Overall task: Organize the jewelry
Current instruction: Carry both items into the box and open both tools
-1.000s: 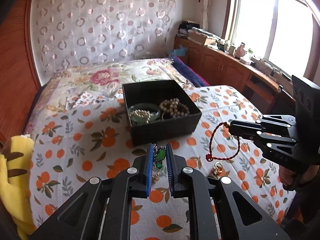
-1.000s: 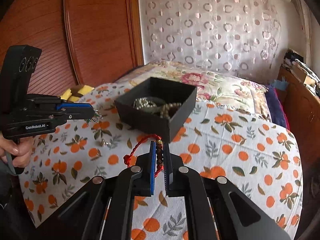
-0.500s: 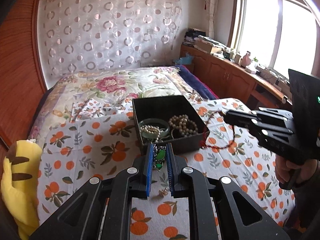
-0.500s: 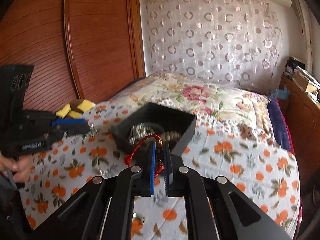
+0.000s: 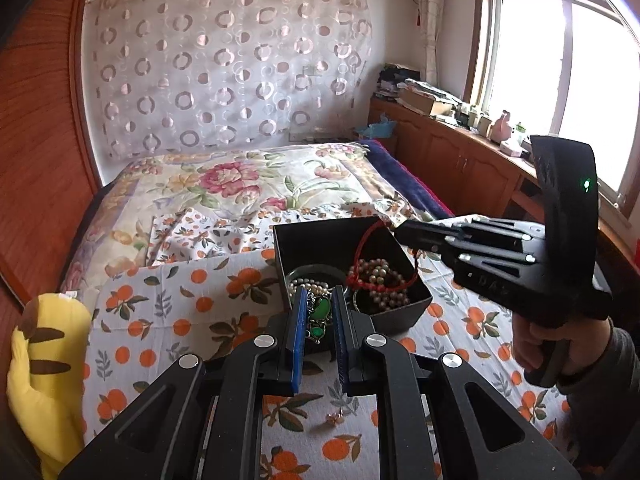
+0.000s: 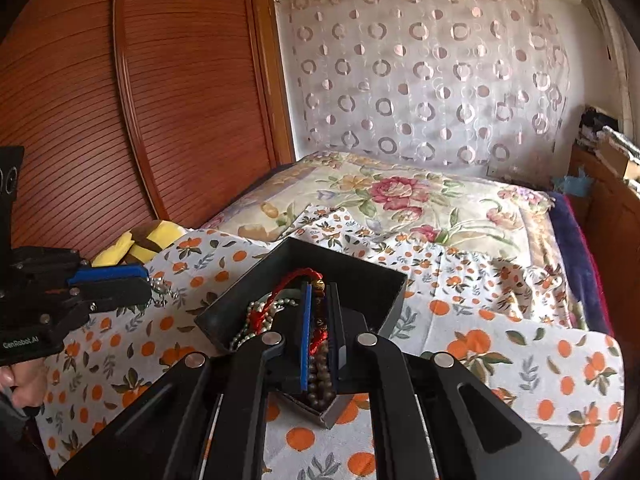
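Observation:
A black open box (image 5: 404, 312) sits on the orange-print bedspread and holds pearl strands (image 5: 378, 278) and a pale green bangle (image 5: 316, 270). My left gripper (image 5: 318, 298) is shut on a green-stone necklace (image 5: 320, 312), held just in front of the box's near wall. My right gripper (image 6: 318, 292) is shut on a red cord bracelet (image 6: 280, 294) and holds it over the inside of the box (image 6: 360, 276). In the left wrist view the red cord (image 5: 366, 240) hangs from the right gripper's tips (image 5: 400, 232) above the pearls.
A small gold earring (image 5: 334, 420) lies on the bedspread near my left gripper. A yellow plush toy (image 5: 44, 356) sits at the left bed edge. A wooden wardrobe (image 6: 120, 120) stands left, and a wooden sideboard (image 5: 460, 160) under the window right.
Both grippers have moved forward to the box. The right gripper has carried the red cord from beside the box to over its inside. The left gripper has come up to the near wall.

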`<state>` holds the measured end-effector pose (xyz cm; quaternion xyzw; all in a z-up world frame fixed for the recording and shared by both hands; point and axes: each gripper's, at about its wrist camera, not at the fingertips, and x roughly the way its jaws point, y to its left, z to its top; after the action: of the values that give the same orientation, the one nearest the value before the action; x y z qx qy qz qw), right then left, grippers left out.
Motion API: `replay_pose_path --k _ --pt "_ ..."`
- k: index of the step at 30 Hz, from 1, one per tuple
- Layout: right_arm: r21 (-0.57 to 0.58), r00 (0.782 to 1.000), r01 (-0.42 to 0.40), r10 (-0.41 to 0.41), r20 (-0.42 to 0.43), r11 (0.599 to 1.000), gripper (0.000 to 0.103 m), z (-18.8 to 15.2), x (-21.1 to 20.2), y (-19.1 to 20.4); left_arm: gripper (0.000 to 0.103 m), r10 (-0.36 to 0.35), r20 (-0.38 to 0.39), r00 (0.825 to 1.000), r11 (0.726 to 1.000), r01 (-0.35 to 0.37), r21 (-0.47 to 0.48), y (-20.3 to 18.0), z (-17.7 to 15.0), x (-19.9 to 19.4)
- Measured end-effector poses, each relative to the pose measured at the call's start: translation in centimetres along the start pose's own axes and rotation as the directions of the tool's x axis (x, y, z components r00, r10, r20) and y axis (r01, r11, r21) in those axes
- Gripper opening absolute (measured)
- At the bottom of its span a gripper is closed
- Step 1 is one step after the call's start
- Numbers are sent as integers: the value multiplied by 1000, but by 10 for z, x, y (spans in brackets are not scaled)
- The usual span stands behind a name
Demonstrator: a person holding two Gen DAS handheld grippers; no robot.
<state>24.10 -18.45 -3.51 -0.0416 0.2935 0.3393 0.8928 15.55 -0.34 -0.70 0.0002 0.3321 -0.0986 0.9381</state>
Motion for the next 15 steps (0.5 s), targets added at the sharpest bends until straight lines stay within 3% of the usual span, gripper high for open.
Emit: replay_pose_path --k 15 --pt "31 999 -42 43 -17 999 9 -9 8 -3 12 28 13 1000 1000 -28 6 5 24 19"
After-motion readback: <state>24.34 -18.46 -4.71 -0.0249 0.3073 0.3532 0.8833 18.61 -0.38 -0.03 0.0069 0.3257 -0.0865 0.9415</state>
